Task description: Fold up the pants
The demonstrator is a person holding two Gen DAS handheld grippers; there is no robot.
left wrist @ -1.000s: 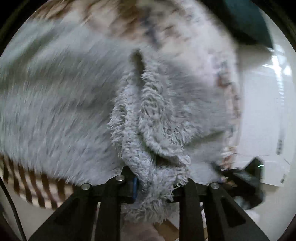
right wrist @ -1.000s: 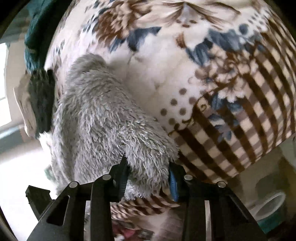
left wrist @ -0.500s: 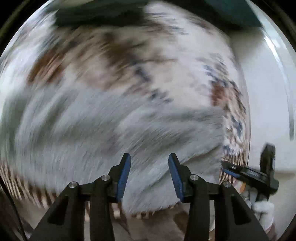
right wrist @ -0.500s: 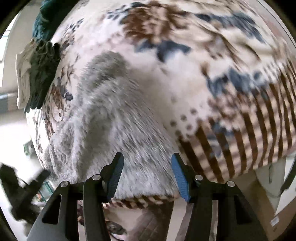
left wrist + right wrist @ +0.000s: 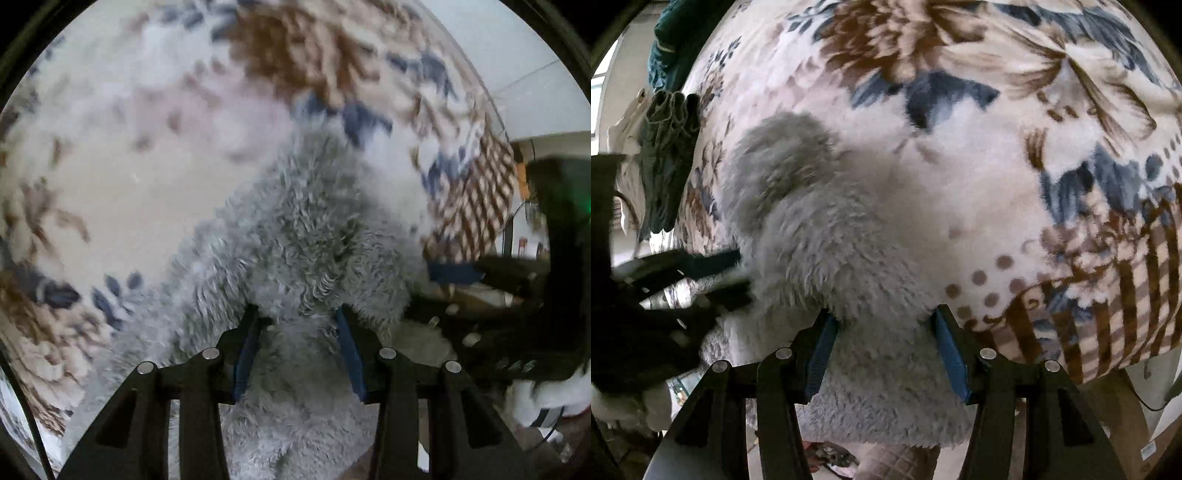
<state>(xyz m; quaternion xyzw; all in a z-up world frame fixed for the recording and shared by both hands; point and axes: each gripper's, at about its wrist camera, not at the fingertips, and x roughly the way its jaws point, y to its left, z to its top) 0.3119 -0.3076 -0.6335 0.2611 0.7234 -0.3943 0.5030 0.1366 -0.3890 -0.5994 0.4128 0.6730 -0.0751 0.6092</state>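
One grey fleece pants point(image 5: 827, 236); one floral blanket point(image 5: 960, 110); two hand-held grippers point(image 5: 297, 314) point(image 5: 882, 314).

Domestic bedroom setting. Bed covered by floral plush blanket point(image 5: 960, 129); dark green garments point(image 5: 665, 155) heaped at far edge; pale walls point(image 5: 517, 74) beyond.

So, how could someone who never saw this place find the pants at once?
Look at the big floral blanket with brown and blue flowers. On its near edge lies one shaggy grey heap, the fleece pants. Unlike the dark green clothes further back, it is pale grey and fluffy.
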